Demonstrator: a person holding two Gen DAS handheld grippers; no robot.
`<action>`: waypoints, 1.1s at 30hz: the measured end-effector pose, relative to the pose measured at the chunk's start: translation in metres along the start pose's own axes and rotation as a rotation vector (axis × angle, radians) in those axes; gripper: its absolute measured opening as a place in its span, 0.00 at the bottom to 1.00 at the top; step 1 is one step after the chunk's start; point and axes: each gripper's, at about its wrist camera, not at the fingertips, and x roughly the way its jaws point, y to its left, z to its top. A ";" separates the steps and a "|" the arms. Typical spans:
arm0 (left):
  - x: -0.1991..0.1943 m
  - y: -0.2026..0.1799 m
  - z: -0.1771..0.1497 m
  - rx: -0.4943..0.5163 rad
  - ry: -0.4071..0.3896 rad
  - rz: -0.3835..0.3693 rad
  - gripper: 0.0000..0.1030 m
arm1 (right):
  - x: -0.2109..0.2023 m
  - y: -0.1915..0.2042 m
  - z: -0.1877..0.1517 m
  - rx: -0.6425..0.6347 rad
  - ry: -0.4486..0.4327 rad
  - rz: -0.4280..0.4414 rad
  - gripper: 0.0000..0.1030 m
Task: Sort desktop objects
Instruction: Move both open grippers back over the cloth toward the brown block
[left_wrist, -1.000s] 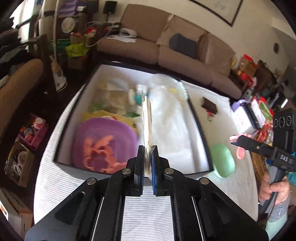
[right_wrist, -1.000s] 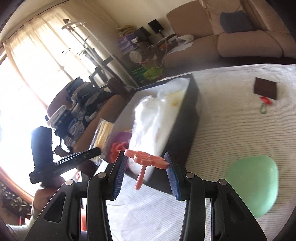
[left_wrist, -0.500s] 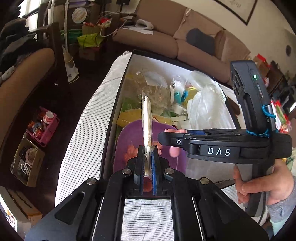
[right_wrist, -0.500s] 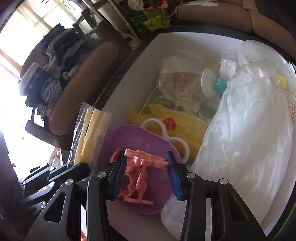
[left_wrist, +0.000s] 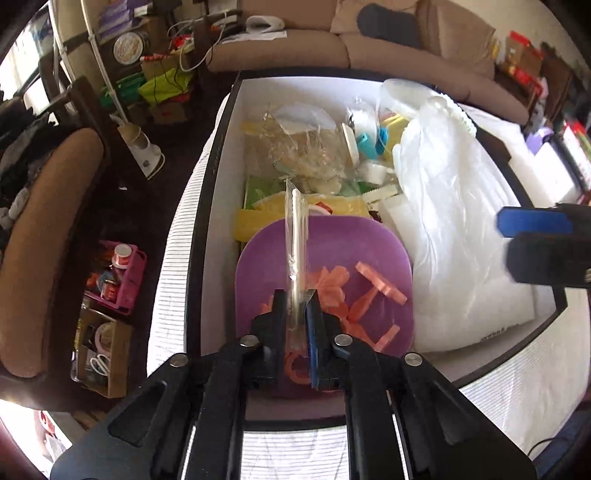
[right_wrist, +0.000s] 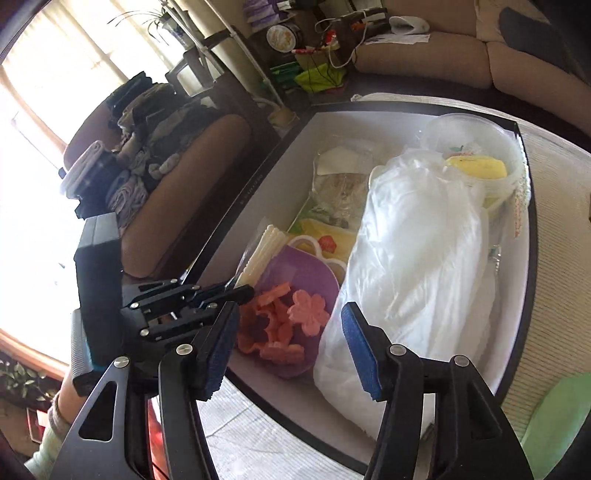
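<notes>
A black-rimmed white box (left_wrist: 218, 147) (right_wrist: 258, 177) holds a purple plate (left_wrist: 266, 258) (right_wrist: 295, 273) with several pink flower-shaped pieces (left_wrist: 332, 288) on it. One pink flower piece (right_wrist: 308, 312) lies loose on top of them. My left gripper (left_wrist: 296, 299) (right_wrist: 242, 291) points down over the plate. Its jaws are opening, and a clear packet of cream sticks (left_wrist: 295, 221) (right_wrist: 266, 251) stands loosely between them. My right gripper (right_wrist: 289, 309) (left_wrist: 506, 236) hovers at the box's near edge, jaws opening, with nothing between them.
A bulky white plastic bag (left_wrist: 454, 229) (right_wrist: 417, 251) fills the box's right half. Clear wrappers, yellow packs and a lidded tub (right_wrist: 476, 147) crowd the far end. A green soft object (right_wrist: 554, 417) lies on the striped cloth. A brown chair (left_wrist: 48, 221) and floor crates stand left.
The right gripper came over the box, let the pink flower piece fall onto the purple plate and drew back. The left gripper sank toward the plate with the packet, its jaws widening.
</notes>
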 end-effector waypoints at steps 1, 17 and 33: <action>-0.005 0.000 -0.002 -0.006 -0.012 0.000 0.16 | -0.006 -0.001 -0.003 -0.001 -0.007 -0.006 0.58; -0.087 -0.090 -0.045 -0.021 -0.215 -0.258 0.56 | -0.166 -0.147 -0.102 0.203 -0.210 -0.350 0.63; -0.016 -0.273 -0.024 0.041 -0.121 -0.357 0.56 | -0.176 -0.253 -0.170 0.394 -0.220 -0.350 0.63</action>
